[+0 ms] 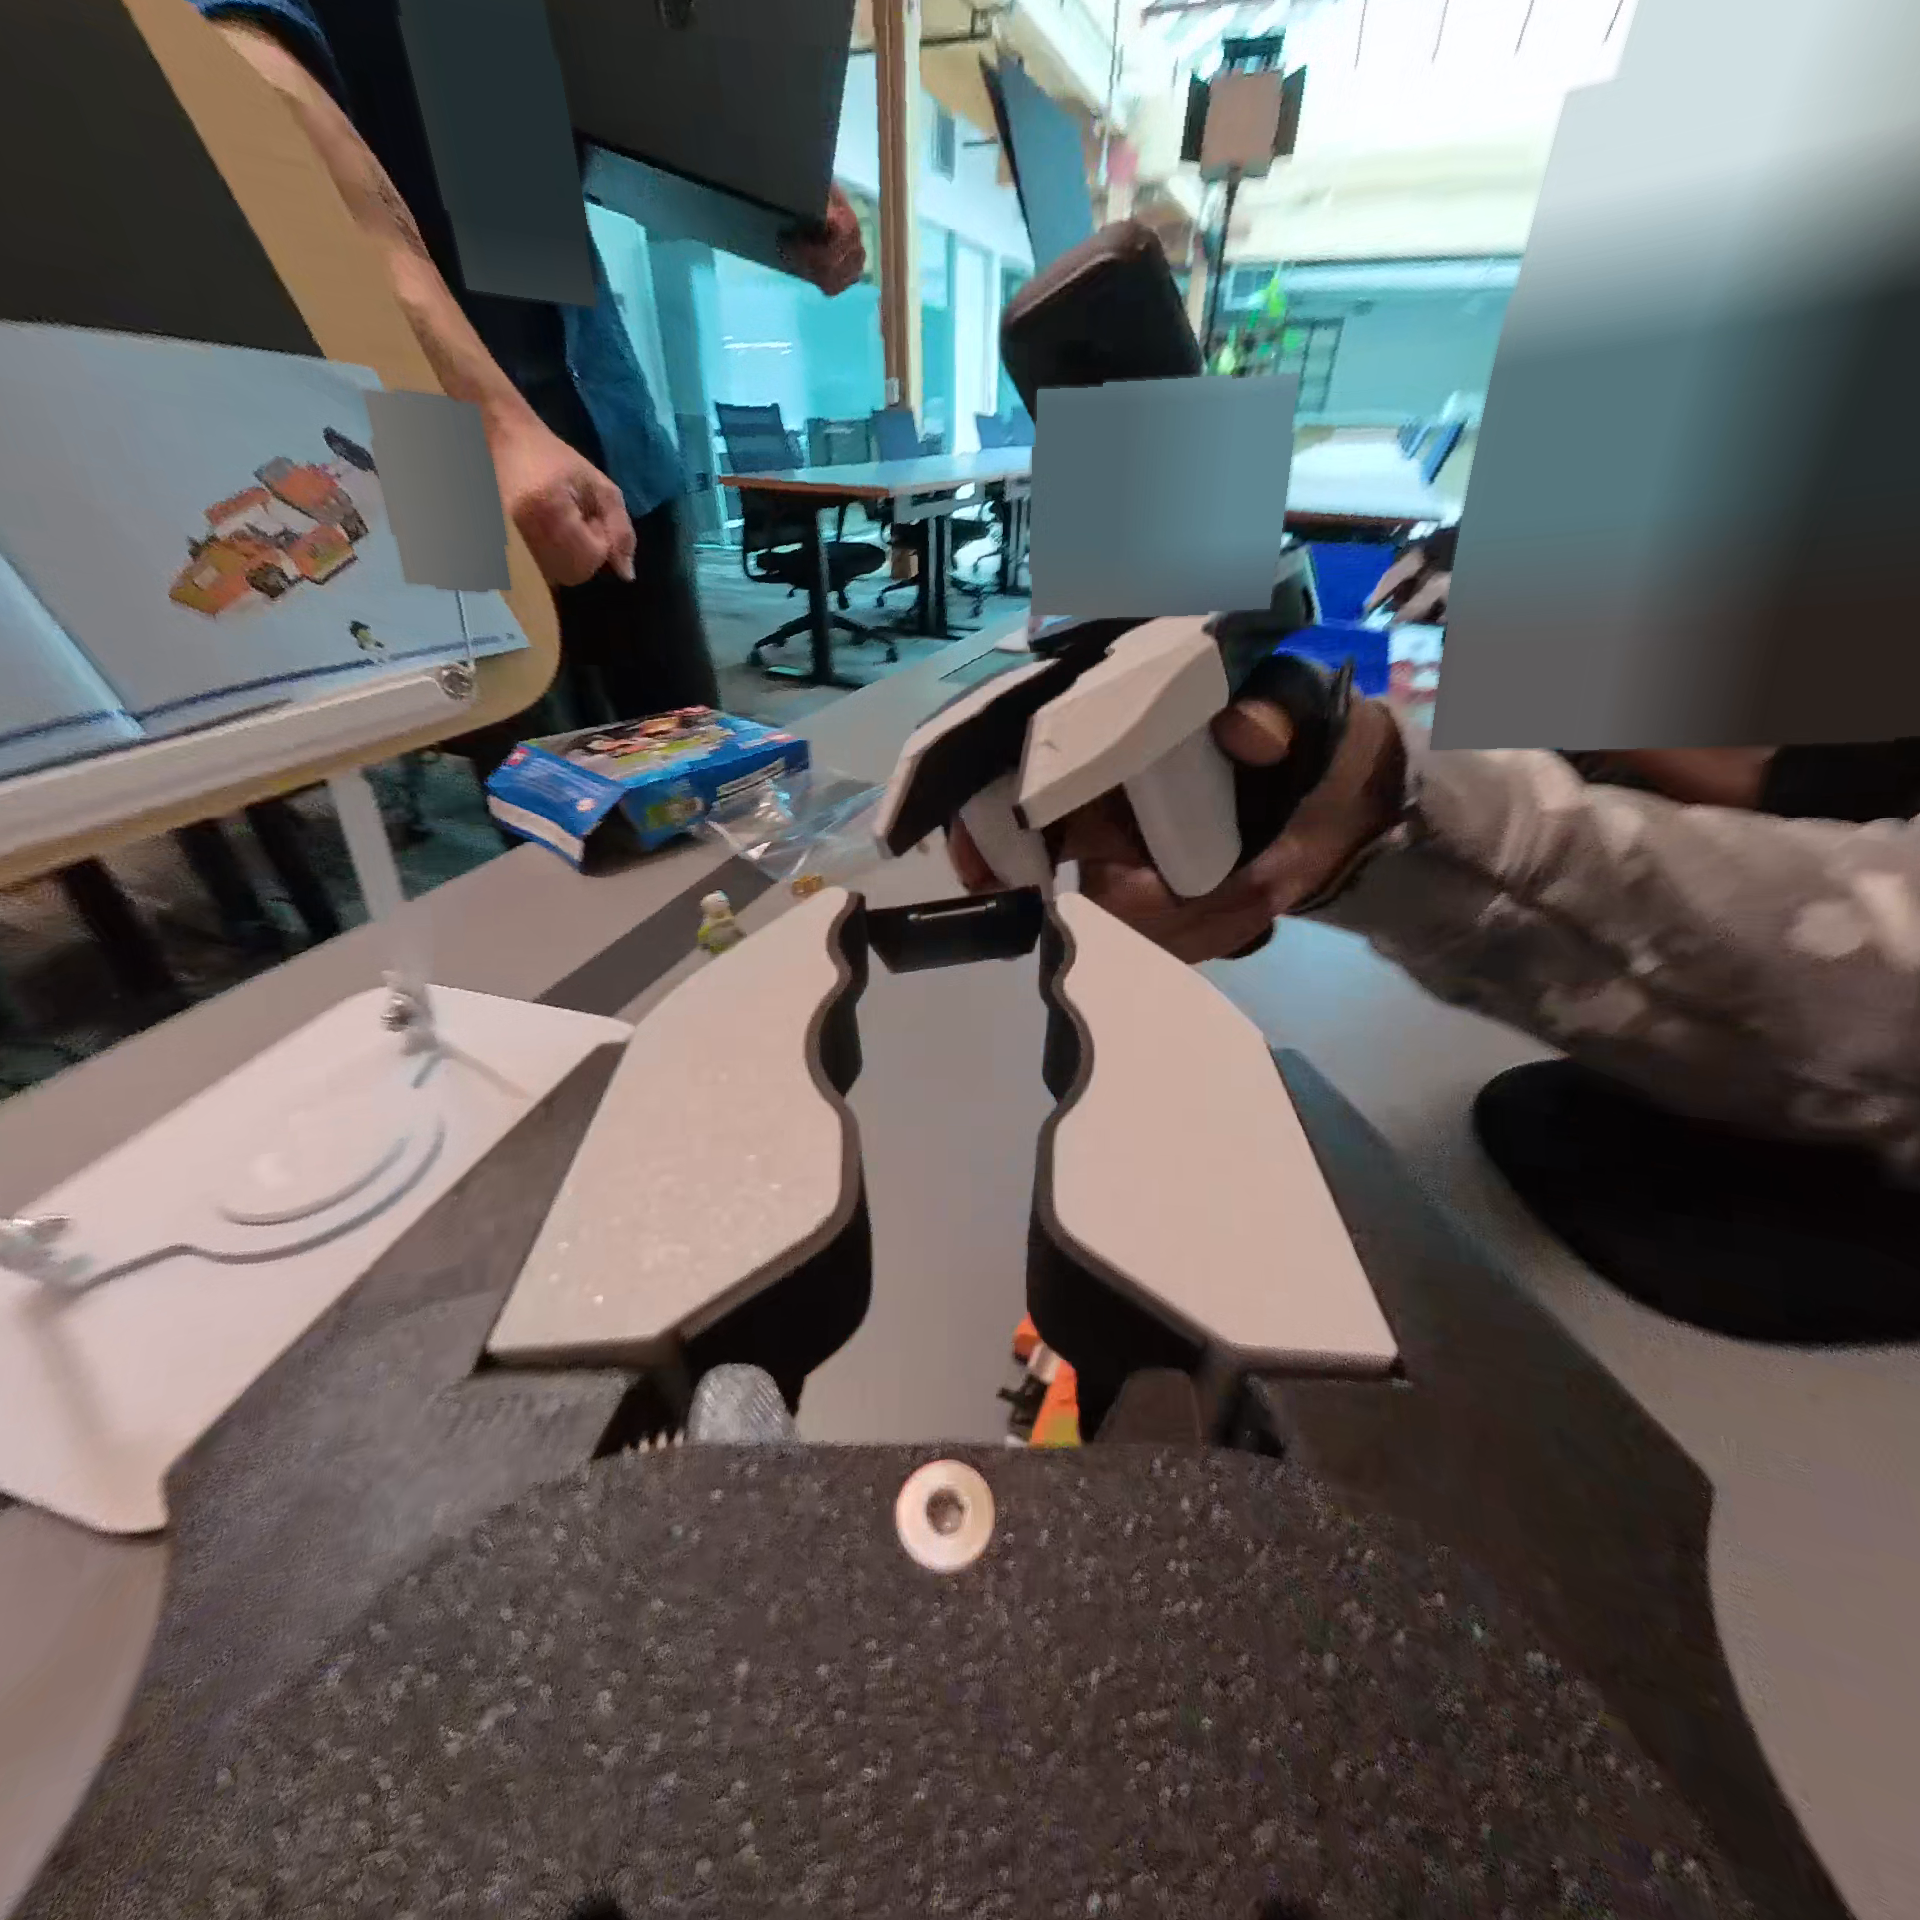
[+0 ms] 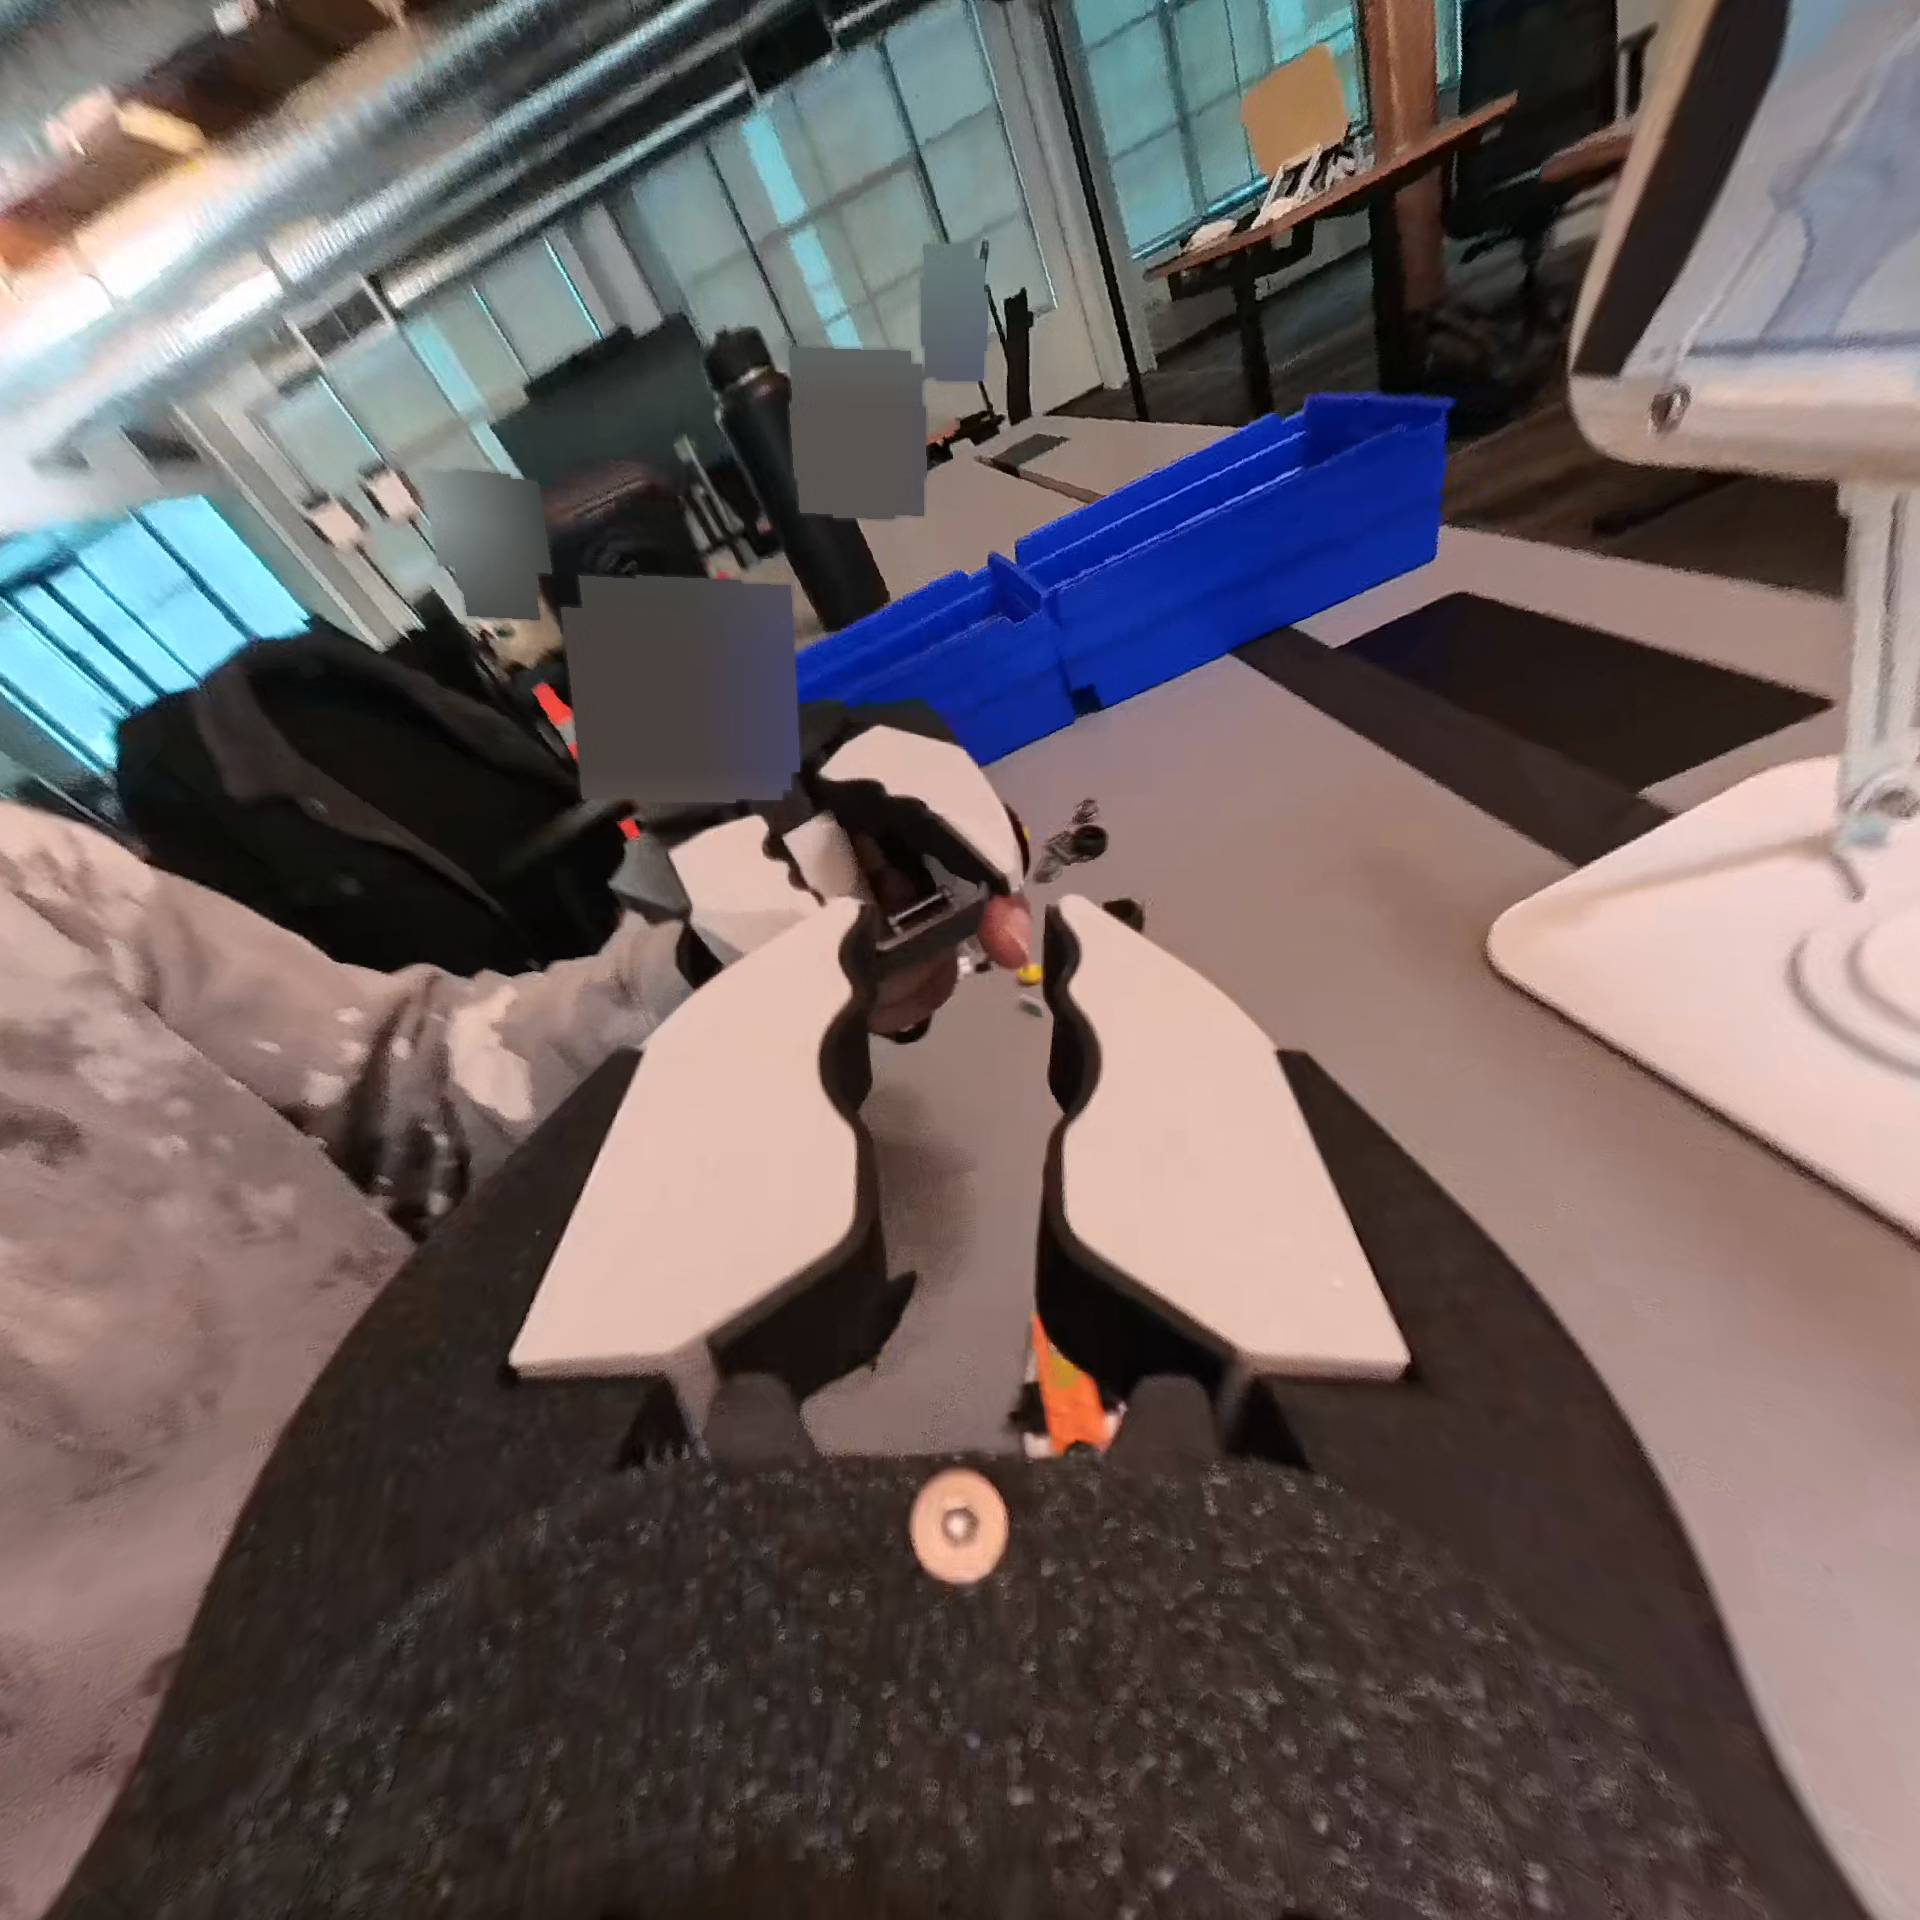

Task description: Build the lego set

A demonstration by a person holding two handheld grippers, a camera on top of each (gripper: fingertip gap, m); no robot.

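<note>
1. Lego parts are noted in several places. A black lego piece (image 1: 956, 935) is held above the tabletop (image 1: 499, 935), at the tips of the left tongs (image 1: 951, 912).
2. The left tongs are observed pinching this piece, which fills the gap between their tips. In the right wrist view the same piece (image 2: 920, 923) is seen gripped at the far gripper's tips.
3. The right tongs (image 2: 954, 925) are recorded as spread, with nothing pressed between their tips. The black piece is seen through the gap, near the left tip.
4. In the left wrist view the right tongs are seen just above the black piece, carried by a gloved hand (image 1: 1278, 810).
5. A small minifigure (image 1: 719, 923) is found standing on the tabletop just left of the left tongs.
6. A blue lego box (image 1: 644, 774) lies open farther back, with a clear plastic bag (image 1: 800, 821) beside it.
7. Small loose pieces (image 2: 1070, 836) are scattered on the tabletop beyond the right tongs.
8. An orange part (image 2: 1065, 1387) is glimpsed near the base of the right tongs; its shape cannot be told.
9. An instruction booklet (image 1: 239, 520) is mounted on a white stand (image 1: 312, 1143) at the left.
10. Blue bins (image 2: 1195, 561) are set at the far side of the tabletop.
</note>
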